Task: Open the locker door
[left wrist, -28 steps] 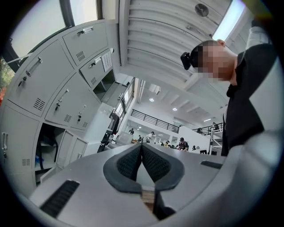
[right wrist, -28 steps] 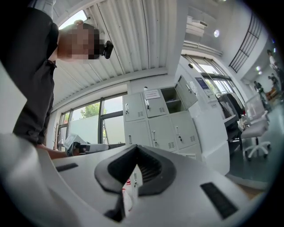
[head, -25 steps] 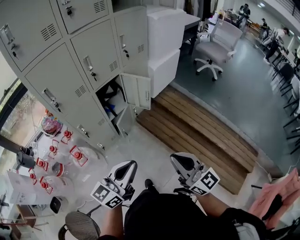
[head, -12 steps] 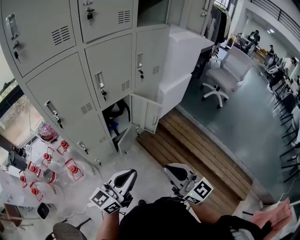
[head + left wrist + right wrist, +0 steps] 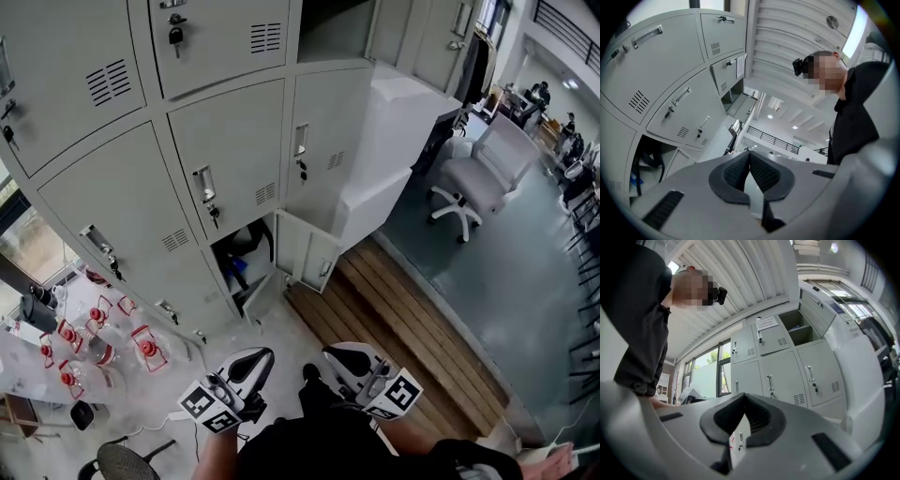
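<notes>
1. Grey steel lockers (image 5: 234,150) fill the upper left of the head view. Most doors are closed, and keys hang from the locks of two middle ones.
2. One low door (image 5: 309,255) in the bottom row stands swung out to the right, baring a compartment (image 5: 242,255) with dark and blue items inside. An upper compartment (image 5: 333,33) at the top edge also stands open.
3. Held side by side close to the person's body, the left gripper (image 5: 253,358) and the right gripper (image 5: 339,354) point toward the open low door, well apart from it and touching no locker.
4. Seen in its own view, the left gripper (image 5: 749,153) is clenched, its tips meeting with nothing between them. Closed locker fronts rise beyond it on the left.
5. Likewise, the right gripper (image 5: 744,395) is clenched and empty in its own view, with closed locker fronts straight ahead.
6. White boxes (image 5: 398,122) stand stacked against the lockers' right end, beside a wooden platform (image 5: 403,323) on the floor. An office chair (image 5: 487,173) sits farther right, and red-capped bottles (image 5: 94,337) cluster at the lower left.
</notes>
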Demonstrator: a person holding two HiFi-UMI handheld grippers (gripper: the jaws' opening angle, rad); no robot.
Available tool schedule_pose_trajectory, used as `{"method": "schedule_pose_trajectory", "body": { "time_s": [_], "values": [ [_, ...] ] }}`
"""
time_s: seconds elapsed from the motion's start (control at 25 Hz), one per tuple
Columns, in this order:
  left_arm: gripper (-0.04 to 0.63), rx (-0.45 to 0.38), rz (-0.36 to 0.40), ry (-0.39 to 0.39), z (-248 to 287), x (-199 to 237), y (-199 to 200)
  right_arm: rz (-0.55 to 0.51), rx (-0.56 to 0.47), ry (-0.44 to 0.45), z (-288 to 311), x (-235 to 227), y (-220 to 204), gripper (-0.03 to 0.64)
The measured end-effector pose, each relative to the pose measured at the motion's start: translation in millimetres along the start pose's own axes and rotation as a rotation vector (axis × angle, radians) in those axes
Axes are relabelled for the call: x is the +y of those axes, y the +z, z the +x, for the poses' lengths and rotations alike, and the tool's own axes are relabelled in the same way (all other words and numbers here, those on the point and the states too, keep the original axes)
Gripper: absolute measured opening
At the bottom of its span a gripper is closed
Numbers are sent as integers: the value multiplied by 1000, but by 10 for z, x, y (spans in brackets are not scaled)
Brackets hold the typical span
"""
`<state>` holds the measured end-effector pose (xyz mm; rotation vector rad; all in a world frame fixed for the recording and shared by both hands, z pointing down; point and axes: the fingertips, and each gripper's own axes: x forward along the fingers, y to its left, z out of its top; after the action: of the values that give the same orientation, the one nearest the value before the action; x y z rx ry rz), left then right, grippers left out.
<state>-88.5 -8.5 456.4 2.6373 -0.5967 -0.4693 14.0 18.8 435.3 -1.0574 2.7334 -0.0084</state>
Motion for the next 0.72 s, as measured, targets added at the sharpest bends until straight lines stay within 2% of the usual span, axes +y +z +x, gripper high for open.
{"method": "schedule_pose_trajectory", "body": {
  "time_s": [0.28,0.52,0.72],
  "values": [
    [17,-11,37,79,670,404,230,19,-23,154,351,-722,178,12],
    [17,-9,143,130,1100,605,494,49,-30,300,639,-1123,274,12],
    [17,-10,223,228,1192,812,634,76,-40,393,891,-1329,258,12]
  ]
}}
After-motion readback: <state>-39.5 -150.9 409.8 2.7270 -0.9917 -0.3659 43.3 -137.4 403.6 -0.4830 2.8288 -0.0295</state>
